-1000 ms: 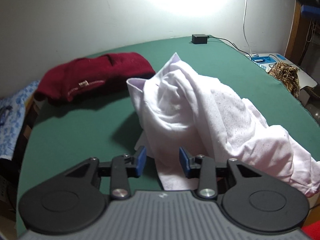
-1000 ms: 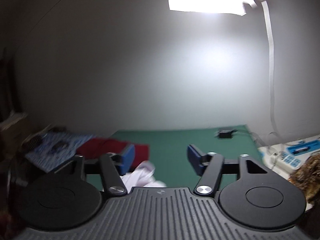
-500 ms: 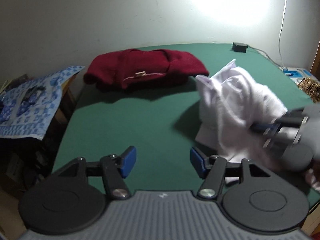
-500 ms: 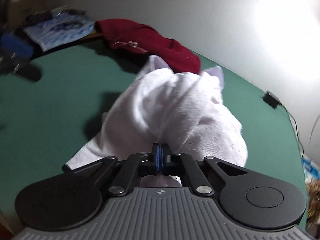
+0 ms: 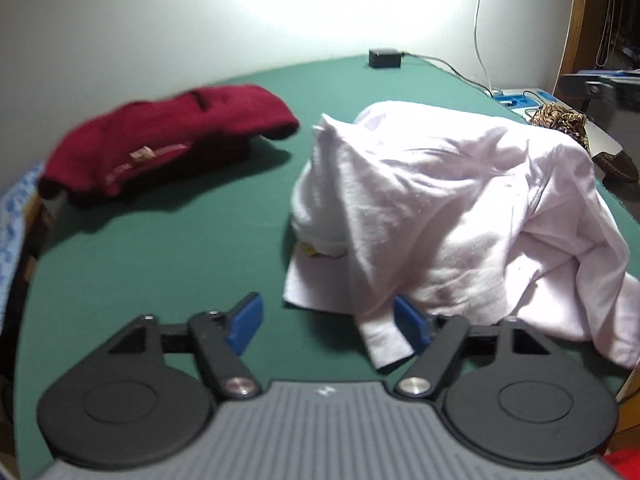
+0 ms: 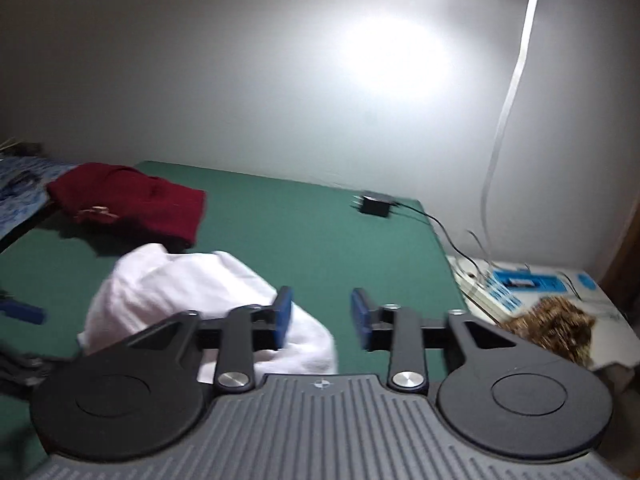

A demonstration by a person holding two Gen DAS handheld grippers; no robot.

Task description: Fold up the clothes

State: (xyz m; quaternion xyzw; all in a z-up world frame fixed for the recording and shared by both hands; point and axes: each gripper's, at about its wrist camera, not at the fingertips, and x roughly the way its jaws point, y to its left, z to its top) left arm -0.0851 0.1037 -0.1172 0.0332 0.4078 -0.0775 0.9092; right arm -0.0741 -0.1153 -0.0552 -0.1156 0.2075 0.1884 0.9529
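White shirt [image 5: 452,208] sits in a soft heap on the green counter [image 5: 160,264], at about 2 o'clock from your left claw [image 5: 328,322]. That claw has just been closing a bit but is let go, one pad touching a shirt edge. Your right claw [image 6: 322,316] has just been opening and grips nothing. A red sweater [image 5: 160,144] lies at 10 o'clock.
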